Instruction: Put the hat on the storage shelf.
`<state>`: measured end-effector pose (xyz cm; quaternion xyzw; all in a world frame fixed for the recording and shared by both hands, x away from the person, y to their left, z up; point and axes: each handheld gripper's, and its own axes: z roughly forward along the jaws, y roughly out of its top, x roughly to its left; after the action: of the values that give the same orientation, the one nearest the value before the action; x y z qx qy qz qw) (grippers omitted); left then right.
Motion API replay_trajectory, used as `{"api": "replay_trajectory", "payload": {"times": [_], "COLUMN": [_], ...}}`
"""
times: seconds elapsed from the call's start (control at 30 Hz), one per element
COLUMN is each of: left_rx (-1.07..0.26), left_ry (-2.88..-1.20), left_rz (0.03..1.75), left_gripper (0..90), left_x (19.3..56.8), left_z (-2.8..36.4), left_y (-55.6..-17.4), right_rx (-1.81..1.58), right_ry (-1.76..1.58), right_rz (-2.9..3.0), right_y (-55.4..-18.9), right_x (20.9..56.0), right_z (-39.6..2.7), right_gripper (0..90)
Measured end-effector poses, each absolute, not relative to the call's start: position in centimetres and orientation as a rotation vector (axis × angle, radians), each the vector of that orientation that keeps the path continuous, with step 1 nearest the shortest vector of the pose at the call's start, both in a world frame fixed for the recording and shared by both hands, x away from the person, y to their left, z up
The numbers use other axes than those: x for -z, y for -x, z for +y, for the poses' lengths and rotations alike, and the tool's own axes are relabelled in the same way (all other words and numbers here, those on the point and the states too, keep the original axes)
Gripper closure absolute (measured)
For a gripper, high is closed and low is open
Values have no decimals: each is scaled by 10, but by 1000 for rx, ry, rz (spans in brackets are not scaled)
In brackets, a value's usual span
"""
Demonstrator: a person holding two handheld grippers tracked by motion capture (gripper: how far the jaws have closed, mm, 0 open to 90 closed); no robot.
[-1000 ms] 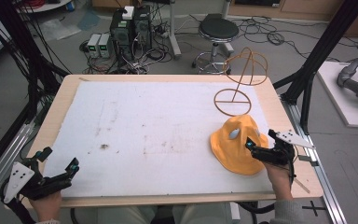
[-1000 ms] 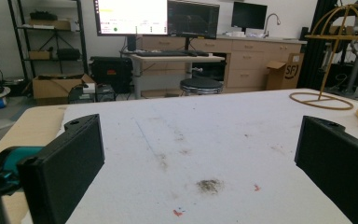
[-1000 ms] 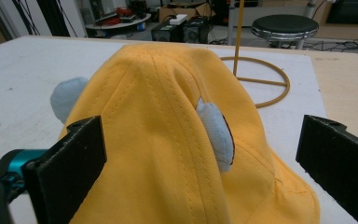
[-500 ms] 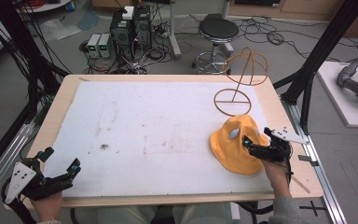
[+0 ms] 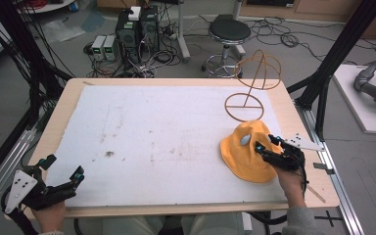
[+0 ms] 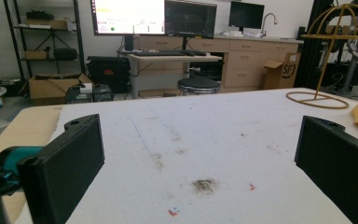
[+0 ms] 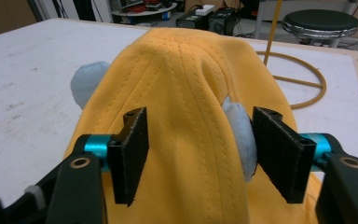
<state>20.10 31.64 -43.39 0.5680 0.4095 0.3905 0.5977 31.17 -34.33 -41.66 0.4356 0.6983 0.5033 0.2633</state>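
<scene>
Near-left corner of the table (image 5: 54,127): the left gripper (image 5: 61,177) rests low at the edge, jaws spread wide with nothing between them; through the left gripper view the bare white mat (image 6: 191,140) runs ahead, speckled with a few dark stains, and the work lies far off to its right. Centre of the mat holds nothing but those marks. Right of centre, toward the far edge, stands a yellow wire hat stand (image 5: 247,93), ring base flat on the mat, domed cage leaning out past the table's back edge. Just nearer than that base lies the orange hat (image 5: 242,152), crown up, brim spread on the mat, with pale blue-grey padded ears (image 7: 89,86) on its sides. The right gripper (image 5: 269,147) is over the hat's near-right flank; in the right gripper view its jaws straddle a raised fold of the crown (image 7: 191,93), part open, one ear pressed close to the inner face of one jaw, the cloth not yet pinched as far as I can judge. The hat's ridge runs straight away from this gripper toward the stand, so the right hand (image 5: 291,183) is plainly the nearer one, and a lift forward along that line looks like the likely next step.
</scene>
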Motion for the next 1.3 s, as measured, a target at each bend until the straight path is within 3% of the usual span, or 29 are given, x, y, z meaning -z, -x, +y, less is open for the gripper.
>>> {"api": "replay_trajectory", "payload": {"times": [0.5, 1.3], "left_rx": [-911, -918], "left_ry": [-1318, -1317], "left_rz": [956, 965], "left_gripper": [17, 17], "left_x": [434, 434], "left_z": [317, 317], "left_y": [-201, -201], "right_rx": [-1314, -1351], "right_ry": [-1179, -1020], "right_rz": [1844, 1660], "right_y": [-309, -289], "right_x": [415, 378], "right_z": [-347, -342], "right_gripper": [782, 832]}}
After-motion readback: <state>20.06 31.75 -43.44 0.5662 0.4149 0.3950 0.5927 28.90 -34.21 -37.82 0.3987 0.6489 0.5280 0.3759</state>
